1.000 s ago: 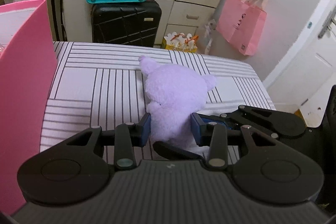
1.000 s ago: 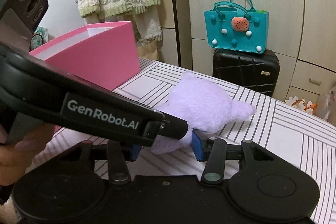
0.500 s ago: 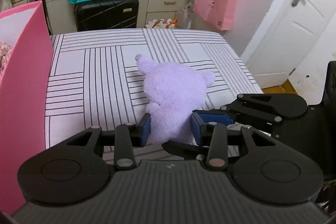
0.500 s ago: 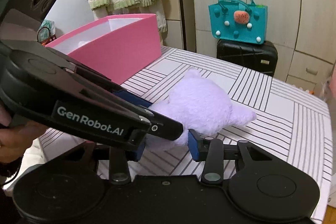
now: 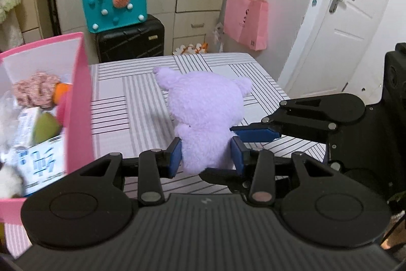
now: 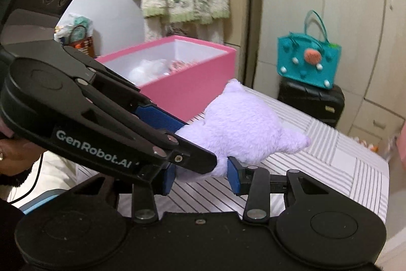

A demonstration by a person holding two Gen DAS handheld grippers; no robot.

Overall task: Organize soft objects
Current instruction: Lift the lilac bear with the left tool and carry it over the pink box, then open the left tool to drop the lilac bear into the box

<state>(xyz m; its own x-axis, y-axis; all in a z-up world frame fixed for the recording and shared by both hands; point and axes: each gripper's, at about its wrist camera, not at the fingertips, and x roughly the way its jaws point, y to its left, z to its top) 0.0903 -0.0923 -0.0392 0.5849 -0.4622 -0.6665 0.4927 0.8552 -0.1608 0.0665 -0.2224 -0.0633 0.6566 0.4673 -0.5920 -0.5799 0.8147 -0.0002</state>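
Both grippers, left gripper (image 5: pixel 206 153) and right gripper (image 6: pixel 200 175), have lifted the clamped purple plush toy (image 5: pixel 206 116) higher, so the pink box (image 5: pixel 81 103) now lies open beside it for the drop.

Left wrist view: close behind its fingers, facing the wardrobe and door. Right wrist view: equally close, angled toward the pink box (image 6: pixel 177 73). Shared: purple plush toy (image 5: pixel 205 116), striped table (image 5: pixel 121 103), teal bag (image 5: pixel 116 6).

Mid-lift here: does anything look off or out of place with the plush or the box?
One oddity: both grippers clamp the same purple plush at its lower end, left gripper and right gripper crossing each other. The pink box stands upright; nothing looks spilled or damaged.
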